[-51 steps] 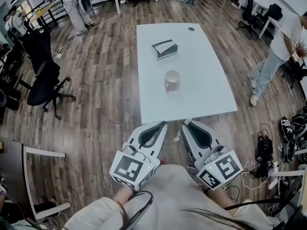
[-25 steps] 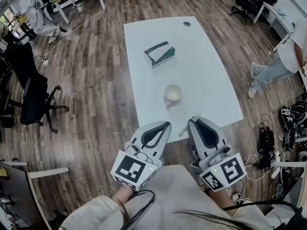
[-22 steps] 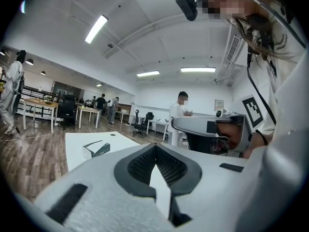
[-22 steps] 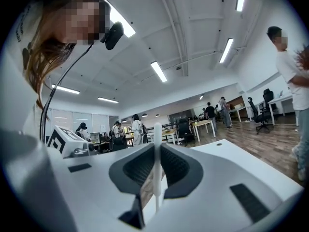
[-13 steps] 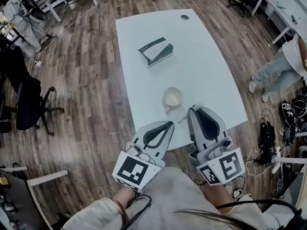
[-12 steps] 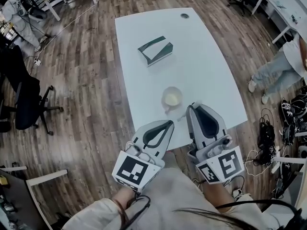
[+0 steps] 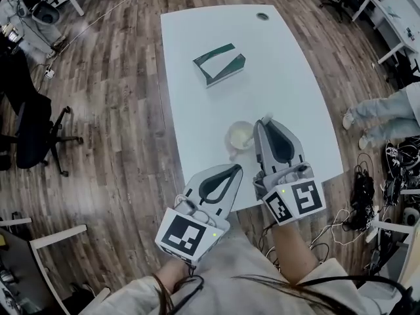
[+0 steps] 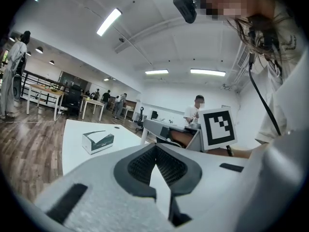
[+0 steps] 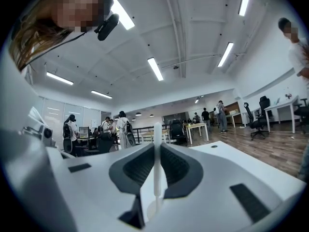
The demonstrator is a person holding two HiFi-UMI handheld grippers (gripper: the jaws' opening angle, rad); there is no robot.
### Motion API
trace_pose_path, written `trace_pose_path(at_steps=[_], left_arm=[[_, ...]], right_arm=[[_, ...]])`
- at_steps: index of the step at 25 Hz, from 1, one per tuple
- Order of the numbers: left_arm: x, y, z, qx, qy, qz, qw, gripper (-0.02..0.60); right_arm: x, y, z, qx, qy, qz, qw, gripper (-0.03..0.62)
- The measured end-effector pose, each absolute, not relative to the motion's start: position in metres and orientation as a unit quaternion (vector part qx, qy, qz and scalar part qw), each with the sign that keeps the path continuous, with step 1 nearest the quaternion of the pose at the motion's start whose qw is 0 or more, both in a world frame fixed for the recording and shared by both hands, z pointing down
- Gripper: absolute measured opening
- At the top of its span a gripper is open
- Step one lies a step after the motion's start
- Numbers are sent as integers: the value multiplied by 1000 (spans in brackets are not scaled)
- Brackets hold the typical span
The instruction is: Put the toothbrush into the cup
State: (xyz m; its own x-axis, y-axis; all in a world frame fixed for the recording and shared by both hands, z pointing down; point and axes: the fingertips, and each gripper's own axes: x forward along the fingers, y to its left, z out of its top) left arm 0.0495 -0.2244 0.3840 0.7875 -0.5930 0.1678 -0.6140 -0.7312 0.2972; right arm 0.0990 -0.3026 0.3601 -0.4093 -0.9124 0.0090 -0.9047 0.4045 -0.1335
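Wood-plank flooring surrounds the white table (image 7: pixel 197 90), which carries the cup (image 7: pixel 240 136) near its front edge and a dark green box (image 7: pixel 219 63) farther back. My right gripper (image 7: pixel 265 121) is clamped on the toothbrush (image 9: pixel 156 144), a thin white shaft that runs along the jaws and projects past their tips. Those tips sit just beside the cup's rim, on its right. My left gripper (image 7: pixel 236 168) has its jaws pressed together on nothing and hovers at the table's front edge. Recommended procedure: tilt the right gripper tip-down, centre the projecting end over the cup opening, lower it well inside, then part the jaws. Avoid nudging the rim, since the cup looks light enough to tip.
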Motion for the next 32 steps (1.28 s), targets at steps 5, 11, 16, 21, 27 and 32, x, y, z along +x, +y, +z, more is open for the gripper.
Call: trace_pose_path(at_steps=[5, 11, 16, 21, 27, 32], left_arm=[[43, -233, 394, 925, -334, 39, 176, 8], [43, -241, 398, 924, -337, 42, 175, 8], [48, -242, 398, 923, -336, 41, 185, 8], [53, -241, 399, 923, -332, 40, 189, 8], [54, -239, 399, 923, -331, 41, 193, 8], [54, -240, 406, 927, -326, 48, 179, 8]], right_arm=[[103, -325, 392, -550, 830, -87, 16, 51], [100, -336, 419, -545, 831, -110, -8, 51], [94, -339, 436, -539, 832, -127, -26, 51], [93, -341, 447, -536, 831, -141, -42, 51], [93, -344, 461, -533, 828, -164, -65, 52], [93, -345, 465, -532, 826, -170, -76, 52]])
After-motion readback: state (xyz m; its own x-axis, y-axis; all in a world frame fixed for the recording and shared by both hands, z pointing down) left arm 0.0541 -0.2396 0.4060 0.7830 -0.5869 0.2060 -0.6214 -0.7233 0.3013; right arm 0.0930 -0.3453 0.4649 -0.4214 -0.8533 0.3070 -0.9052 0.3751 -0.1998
